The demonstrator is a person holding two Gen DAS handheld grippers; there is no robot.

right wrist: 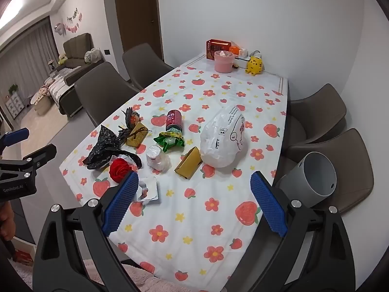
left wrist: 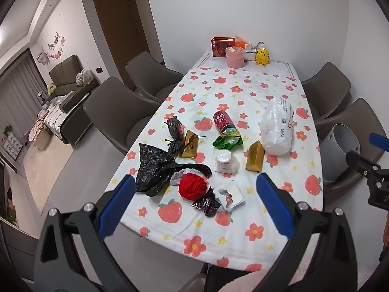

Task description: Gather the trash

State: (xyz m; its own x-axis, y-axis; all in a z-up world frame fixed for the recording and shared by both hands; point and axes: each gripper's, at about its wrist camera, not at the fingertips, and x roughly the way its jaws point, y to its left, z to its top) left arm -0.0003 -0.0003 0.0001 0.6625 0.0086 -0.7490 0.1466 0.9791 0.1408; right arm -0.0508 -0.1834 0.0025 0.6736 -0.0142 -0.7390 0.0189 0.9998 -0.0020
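Trash lies in the middle of the flowered table point(left wrist: 243, 231): a black plastic bag point(left wrist: 153, 165), a red ball-like wrapper point(left wrist: 193, 186), an opened white cup lid tray point(left wrist: 231, 194), a white cup on its side point(left wrist: 225, 161), two gold boxes point(left wrist: 255, 157), a green wrapper point(left wrist: 228, 141), a red can point(left wrist: 222, 119) and a white plastic bag point(left wrist: 277, 126). A grey bin point(right wrist: 313, 175) lies tilted on the right chair. My left gripper point(left wrist: 197, 202) is open above the near trash. My right gripper point(right wrist: 194, 199) is open above the near table point(right wrist: 194, 219), empty.
A pink tub point(left wrist: 235, 57), a red box point(left wrist: 222, 46) and a yellow toy point(left wrist: 262, 55) stand at the table's far end. Brown chairs point(left wrist: 116, 112) line both sides. A sofa point(left wrist: 65, 73) stands far left.
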